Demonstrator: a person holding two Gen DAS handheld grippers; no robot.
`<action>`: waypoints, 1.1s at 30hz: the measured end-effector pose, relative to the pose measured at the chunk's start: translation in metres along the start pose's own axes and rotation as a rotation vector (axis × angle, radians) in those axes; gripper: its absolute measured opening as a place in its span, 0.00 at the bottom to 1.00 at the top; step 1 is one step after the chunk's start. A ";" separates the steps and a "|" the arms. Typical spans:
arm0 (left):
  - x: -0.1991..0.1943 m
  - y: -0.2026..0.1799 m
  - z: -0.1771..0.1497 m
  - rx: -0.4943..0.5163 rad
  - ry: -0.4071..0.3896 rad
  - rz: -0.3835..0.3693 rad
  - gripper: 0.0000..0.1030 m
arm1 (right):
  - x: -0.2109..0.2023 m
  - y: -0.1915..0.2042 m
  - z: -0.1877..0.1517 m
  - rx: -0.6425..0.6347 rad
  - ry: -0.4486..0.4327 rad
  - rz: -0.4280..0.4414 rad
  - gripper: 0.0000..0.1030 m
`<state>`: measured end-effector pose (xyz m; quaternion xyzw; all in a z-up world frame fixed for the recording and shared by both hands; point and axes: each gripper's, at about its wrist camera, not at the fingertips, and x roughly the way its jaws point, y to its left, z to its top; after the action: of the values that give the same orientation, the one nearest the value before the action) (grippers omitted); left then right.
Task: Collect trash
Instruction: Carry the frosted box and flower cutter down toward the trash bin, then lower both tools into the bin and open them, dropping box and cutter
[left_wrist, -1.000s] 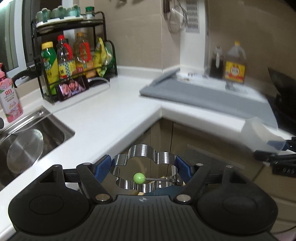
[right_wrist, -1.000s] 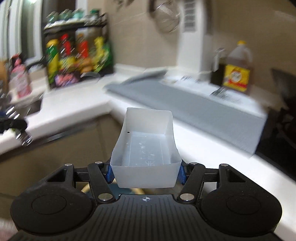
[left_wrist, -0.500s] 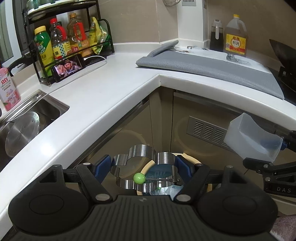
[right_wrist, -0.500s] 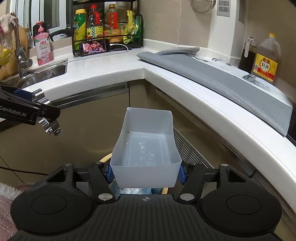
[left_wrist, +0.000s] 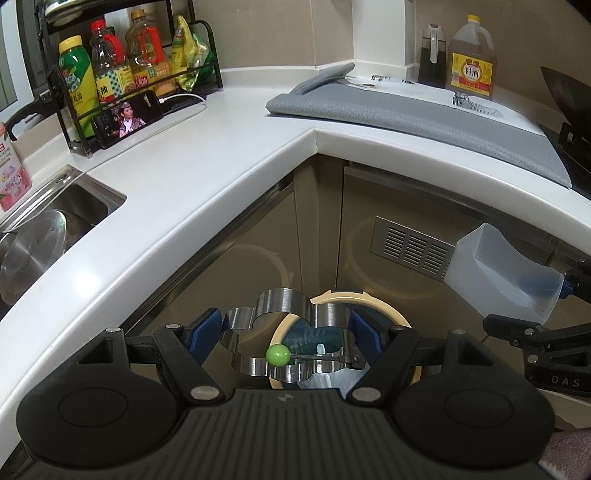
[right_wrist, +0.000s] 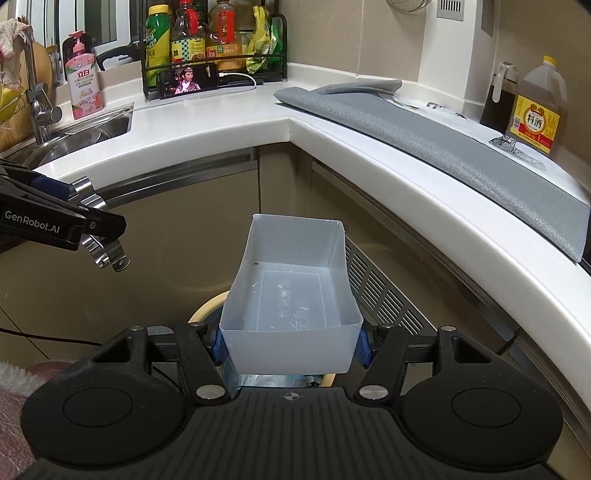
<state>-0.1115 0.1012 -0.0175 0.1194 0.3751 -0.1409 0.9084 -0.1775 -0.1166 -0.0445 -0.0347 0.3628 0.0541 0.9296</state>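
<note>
Left gripper (left_wrist: 288, 338) clamps a flower-shaped steel mould (left_wrist: 286, 332) w/ green knob, held over the cream-rimmed bin (left_wrist: 373, 301) on the floor below the desk's (left_wrist: 192, 155) inner corner. Right gripper (right_wrist: 290, 345) grips a translucent plastic tub (right_wrist: 291, 295), also above the bin, near the vent grille (right_wrist: 384, 295).

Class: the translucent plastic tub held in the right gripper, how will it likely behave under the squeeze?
The plastic tub looks thin-walled and empty, so probably light. Its sides flare unevenly between the fingers, suggesting it flexes. Smooth plastic may slip.
</note>
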 end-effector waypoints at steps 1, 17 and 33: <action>0.001 0.000 0.000 0.001 0.002 0.000 0.78 | 0.001 0.000 0.000 0.000 0.002 0.000 0.62; 0.023 -0.004 -0.002 0.006 0.062 -0.025 0.78 | 0.019 0.007 0.001 -0.034 0.040 0.007 0.62; 0.074 -0.007 -0.004 -0.016 0.174 -0.043 0.78 | 0.070 0.003 -0.002 0.007 0.164 0.059 0.62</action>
<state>-0.0660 0.0832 -0.0738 0.1160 0.4561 -0.1465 0.8701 -0.1278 -0.1087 -0.0936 -0.0250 0.4386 0.0774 0.8950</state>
